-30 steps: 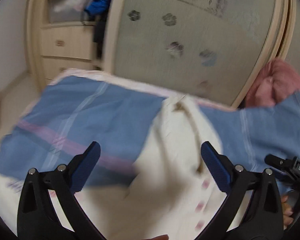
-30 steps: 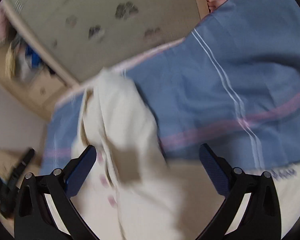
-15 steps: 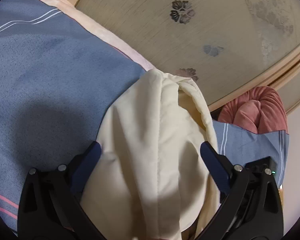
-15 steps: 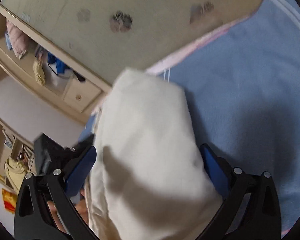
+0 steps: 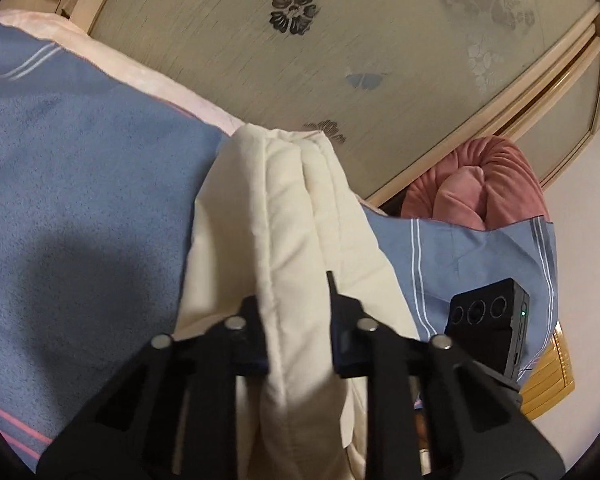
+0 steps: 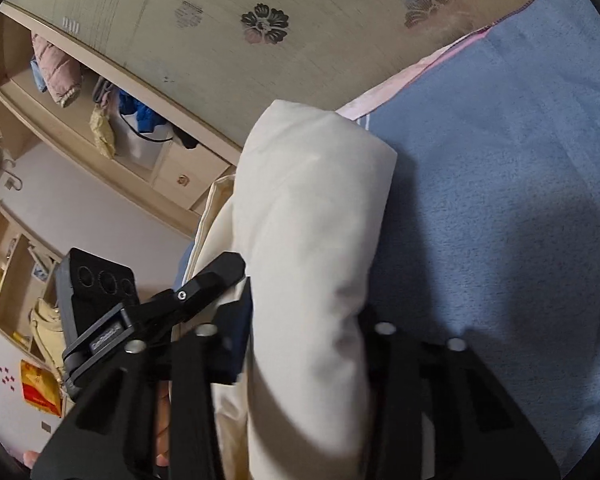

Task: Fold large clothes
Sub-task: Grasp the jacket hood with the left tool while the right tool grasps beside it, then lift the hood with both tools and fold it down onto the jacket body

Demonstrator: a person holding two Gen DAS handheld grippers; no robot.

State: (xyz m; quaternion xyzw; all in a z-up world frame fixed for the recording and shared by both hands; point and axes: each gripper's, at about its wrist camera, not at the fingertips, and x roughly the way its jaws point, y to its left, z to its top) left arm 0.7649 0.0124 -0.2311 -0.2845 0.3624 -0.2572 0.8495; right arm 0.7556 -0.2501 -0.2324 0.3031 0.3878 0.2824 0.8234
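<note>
Both grippers are clamping down right now: the left gripper (image 5: 296,320) is pinching a stitched ridge of the cream garment (image 5: 284,216), its jaws having just been closing with the cloth bunched between them, and the right gripper (image 6: 306,332) is squeezing a thick roll of that same cream garment (image 6: 312,208), its jaws likewise having just been closing around the fabric. From the right wrist view, the left gripper (image 6: 216,276) is showing up just beside, biting the neighbouring edge of the cloth. The garment is lying along the blue blanket (image 5: 80,184), which is spreading out to either side and carrying thin white stripes and a pink line near its edge. Beneath the blanket's far border a pale pink sheet (image 5: 148,76) is peeking out. Behind it all, a wardrobe door (image 5: 340,40) with flower patterns is filling the background, a dusty-pink cushion (image 5: 480,184) is sitting at its foot, and open shelves (image 6: 100,112) stuffed with clothes are visible off to the left.
</note>
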